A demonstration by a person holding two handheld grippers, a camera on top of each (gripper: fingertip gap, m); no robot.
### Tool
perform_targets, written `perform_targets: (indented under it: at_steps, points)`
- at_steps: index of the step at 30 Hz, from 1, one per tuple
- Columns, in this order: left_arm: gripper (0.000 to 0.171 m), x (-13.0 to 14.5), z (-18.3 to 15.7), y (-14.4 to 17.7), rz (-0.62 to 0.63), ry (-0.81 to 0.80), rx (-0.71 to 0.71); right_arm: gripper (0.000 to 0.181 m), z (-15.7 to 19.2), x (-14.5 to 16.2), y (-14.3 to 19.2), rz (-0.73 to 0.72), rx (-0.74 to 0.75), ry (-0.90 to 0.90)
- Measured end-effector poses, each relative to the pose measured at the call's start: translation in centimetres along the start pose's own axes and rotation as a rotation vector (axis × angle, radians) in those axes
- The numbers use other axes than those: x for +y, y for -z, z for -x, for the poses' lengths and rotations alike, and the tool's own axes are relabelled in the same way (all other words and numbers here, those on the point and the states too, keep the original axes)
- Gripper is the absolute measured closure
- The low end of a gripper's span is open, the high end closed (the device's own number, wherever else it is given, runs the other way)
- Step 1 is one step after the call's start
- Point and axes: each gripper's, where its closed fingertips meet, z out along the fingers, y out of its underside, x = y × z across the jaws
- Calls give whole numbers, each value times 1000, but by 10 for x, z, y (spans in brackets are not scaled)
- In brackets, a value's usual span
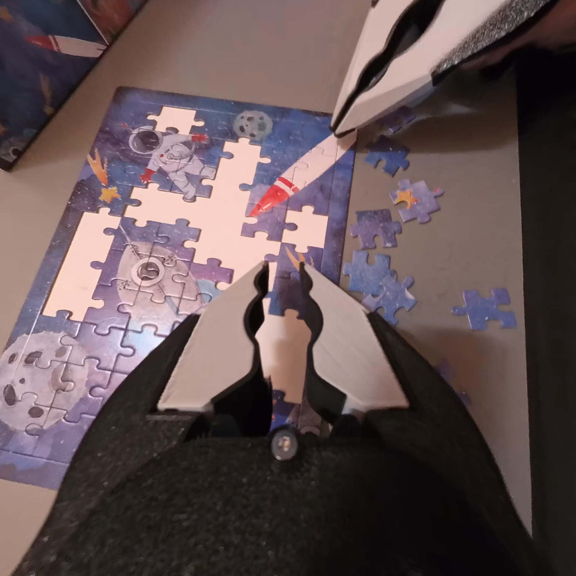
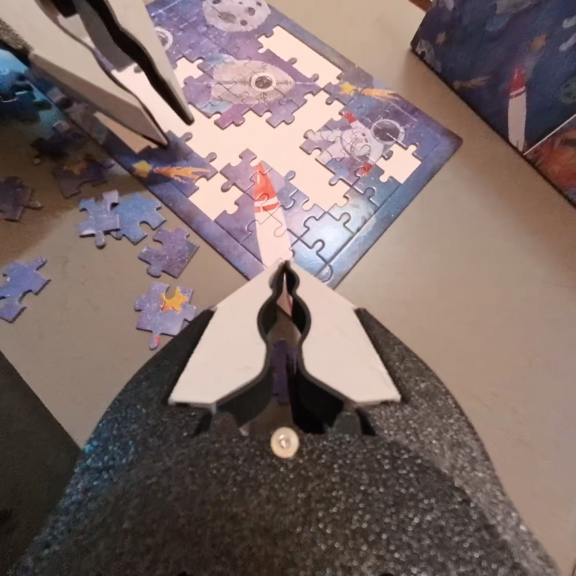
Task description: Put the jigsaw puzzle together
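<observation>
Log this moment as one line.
puzzle: partly assembled, gaps open | loose pieces: on table beside it | left gripper: open, empty, over puzzle | right gripper: shut at puzzle corner

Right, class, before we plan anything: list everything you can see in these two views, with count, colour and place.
puzzle board: one, blue and purple space picture, flat in the middle of the table, partly filled.
empty gaps: several, white, spread across the board.
loose pieces: at least seven, blue and purple, one with a yellow star, on the table by the board's right edge in the left wrist view.
box: one, dark blue with a space picture, beyond the board's far left corner.
table: one, beige, under everything.
left gripper: one, white fingers on black, open over the board's near right part.
right gripper: one, same colours, shut, tip at the board's corner by the rocket's tail.
</observation>
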Motion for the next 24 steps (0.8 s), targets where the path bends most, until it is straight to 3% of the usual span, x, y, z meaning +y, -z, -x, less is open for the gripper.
perform_targets:
  at_steps: [7, 21, 24]
  points:
    - [171, 13, -4, -10, 65, -23, 9, 181, 1, 9, -7, 45, -9, -13]
    - [170, 15, -4, -8, 67, -7, 7, 181, 0, 10, -7, 35, -28, -56]
    - [156, 18, -1, -4, 80, 0, 6, 181, 0, 9, -7, 35, -26, -53]
